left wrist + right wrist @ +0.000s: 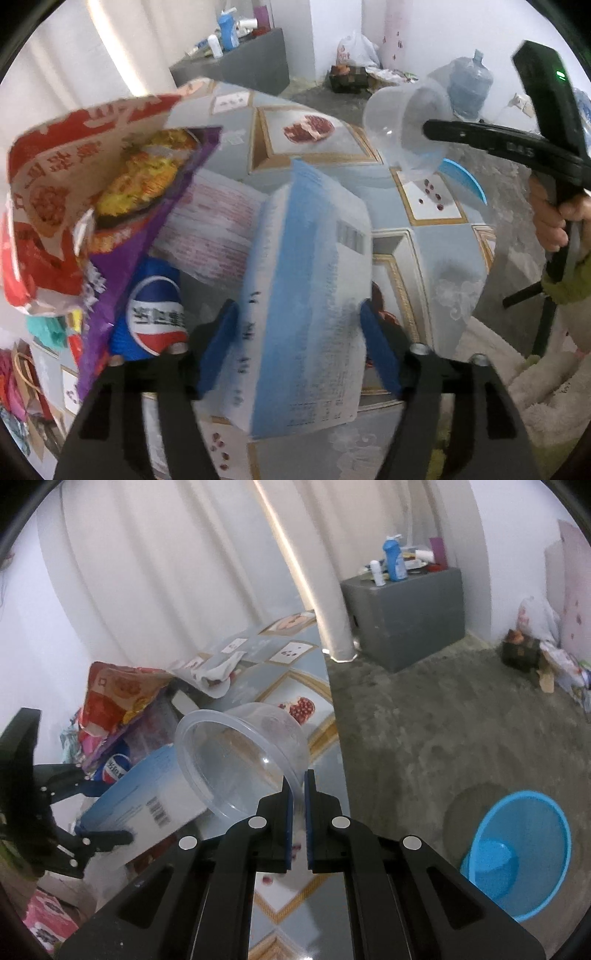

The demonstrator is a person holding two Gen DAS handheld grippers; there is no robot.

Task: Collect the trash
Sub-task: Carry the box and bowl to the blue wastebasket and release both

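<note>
My left gripper [299, 314] is shut on a blue and white carton [306, 295], held lifted over the table; the carton also shows in the right wrist view [147, 797]. My right gripper [299, 775] is shut on the rim of a clear plastic tub [240, 760], held tilted above the table edge; the tub also shows in the left wrist view [406, 122]. A blue mesh waste bin [517, 856] stands on the floor at lower right. Snack bags [92, 177] and a Pepsi can [155, 314] lie on the table to the left.
The table [436, 251] has a patterned grey cloth with fruit pictures. A grey cabinet [406, 609] with bottles stands by the curtain. A water jug [469, 85] and bags [354, 48] are on the floor at the back.
</note>
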